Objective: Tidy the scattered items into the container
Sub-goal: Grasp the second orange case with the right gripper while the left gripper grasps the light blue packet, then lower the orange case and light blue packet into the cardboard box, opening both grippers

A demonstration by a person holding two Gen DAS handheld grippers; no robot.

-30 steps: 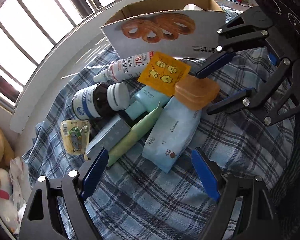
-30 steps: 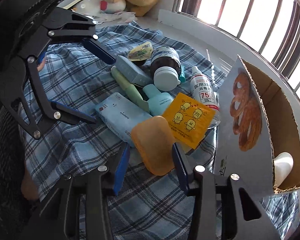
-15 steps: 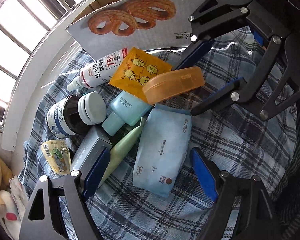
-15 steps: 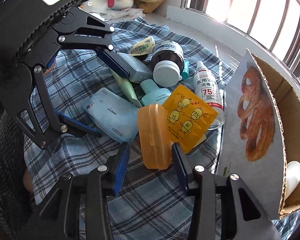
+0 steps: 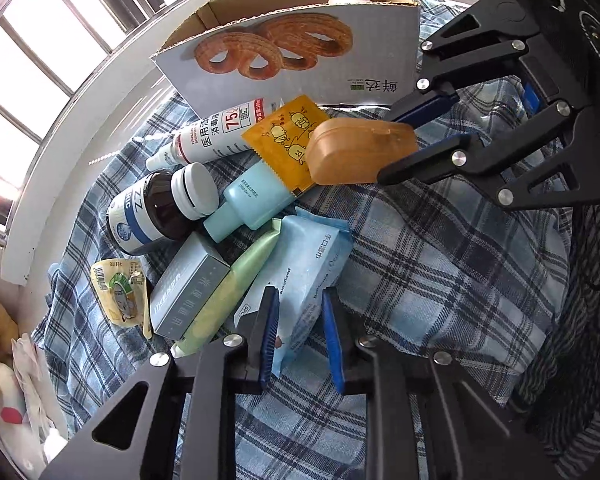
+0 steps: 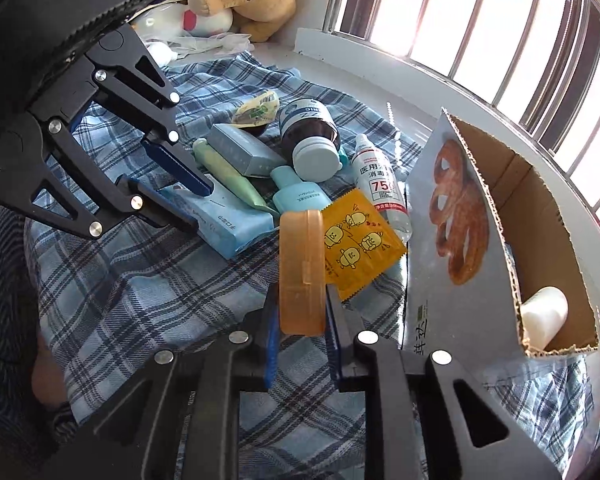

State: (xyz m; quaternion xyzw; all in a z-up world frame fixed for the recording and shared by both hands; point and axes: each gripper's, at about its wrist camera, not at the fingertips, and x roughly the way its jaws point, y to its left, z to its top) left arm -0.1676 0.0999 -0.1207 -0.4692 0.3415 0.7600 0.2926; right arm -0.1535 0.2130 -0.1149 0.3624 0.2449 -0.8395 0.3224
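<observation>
The right claw (image 6: 300,322) is closing on the orange case (image 6: 302,272), near the cardboard box (image 6: 536,200); the left claw (image 5: 300,328) is closing on the blue wipes pack (image 5: 304,276) — lift each clear of the pile before swinging boxward.

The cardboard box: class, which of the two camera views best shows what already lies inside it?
The right wrist view. It looks into the open top of the cardboard box, showing its brown inner walls and a white object lying at the near end. The left wrist view mostly shows the box's printed outer side, with only the white object's top peeking over.
</observation>
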